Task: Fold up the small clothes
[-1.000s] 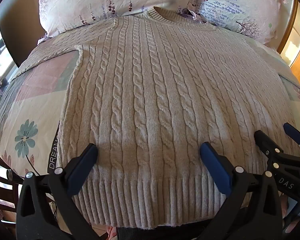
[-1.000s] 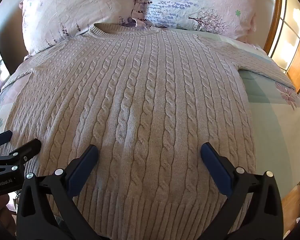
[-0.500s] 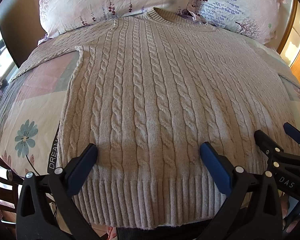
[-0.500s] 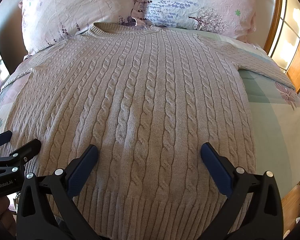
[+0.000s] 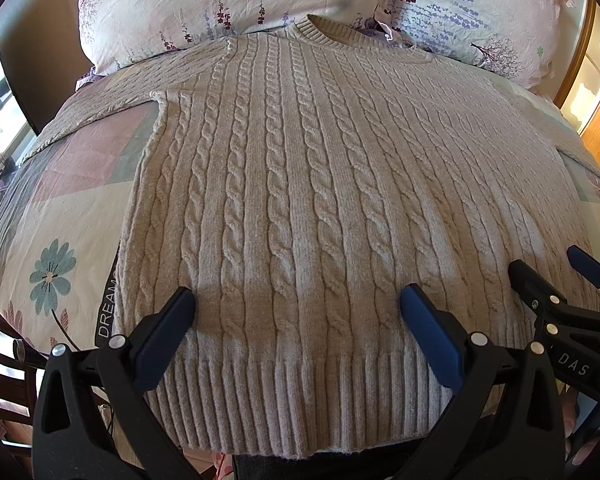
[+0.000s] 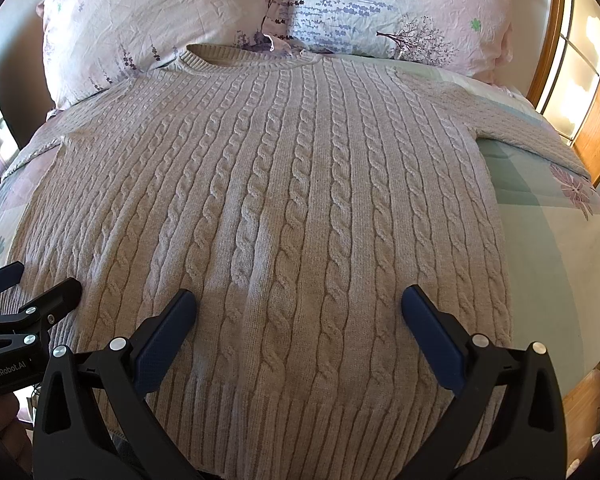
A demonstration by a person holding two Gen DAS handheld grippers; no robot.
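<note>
A beige cable-knit sweater (image 5: 300,208) lies spread flat, front up, on the bed (image 5: 60,216), its ribbed hem at the near edge and its round collar (image 5: 320,32) at the far end, touching the pillows. One sleeve (image 5: 112,100) stretches out to the left, the other (image 6: 528,140) to the right. The left hand-held gripper (image 5: 298,308) hovers over the hem on the left part of the sweater, released, its blue-padded fingers (image 5: 428,332) spread wide with nothing between them. The right hand-held gripper (image 6: 300,308) hangs over the hem just to the right of it, likewise released (each shows at the edge of the other's view). Two floral pillows, the left pillow (image 5: 220,4) and the right pillow (image 5: 480,12), rest side by side at the far end of the bed. The flower-printed sheet carries the word DREAM (image 5: 106,312) near the sweater's left edge.
</note>
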